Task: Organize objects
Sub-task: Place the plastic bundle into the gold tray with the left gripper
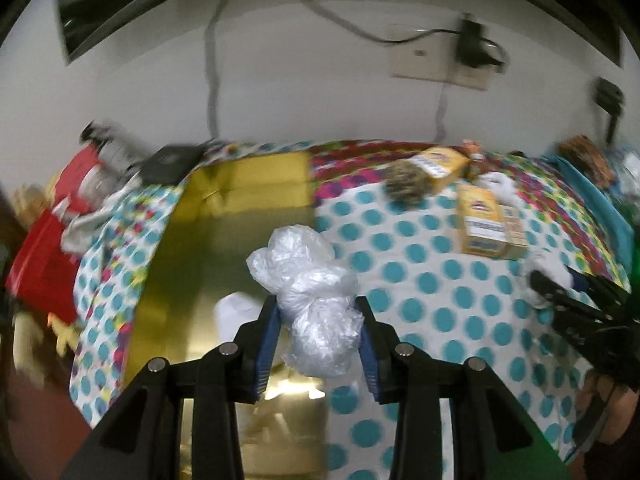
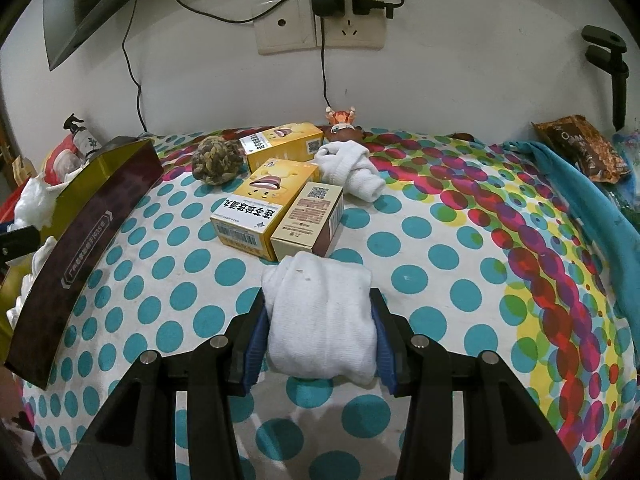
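Two items in hand at once, mid-sort.

Left gripper [image 1: 318, 338]: clamped on a crumpled clear plastic bag [image 1: 310, 292], blue pads pressed into both sides, most of the bag bulging forward past the fingertips. Held in the air over the open gold-lined box [image 1: 240, 208], roughly above its right-hand edge where the lining meets the dotted bedsheet [image 1: 432, 292]. Something pale already lying inside the box; too blurred to name. Whole left view smeared, so fine detail not to be trusted.

Right gripper [image 2: 320, 334]: narrowed onto a folded white sock bundle [image 2: 320, 316], pads squeezing its sides, bundle apparently low over the bedsheet; resting or just lifted, cannot tell. Directly beyond it, a yellow carton [image 2: 256, 216] and a tan carton [image 2: 308, 220] side by side, touching. Further back, a second yellow carton [image 2: 284, 144], a second white sock roll [image 2: 352, 170] and a woven brown ball [image 2: 216, 162]. Box seen from this side as a dark-walled tray at far left, well apart from the sock.

Step in hand, by judgement: delivery of the plastic bag into the box, sock waiting its turn.

Next move, probably: bag carried a little further over the gold interior, lowered, released clear of the pale item. Light, springy plastic; likely to cling to a pad or unfold on release. Then sock lifted clear of the cartons and across to the same box.
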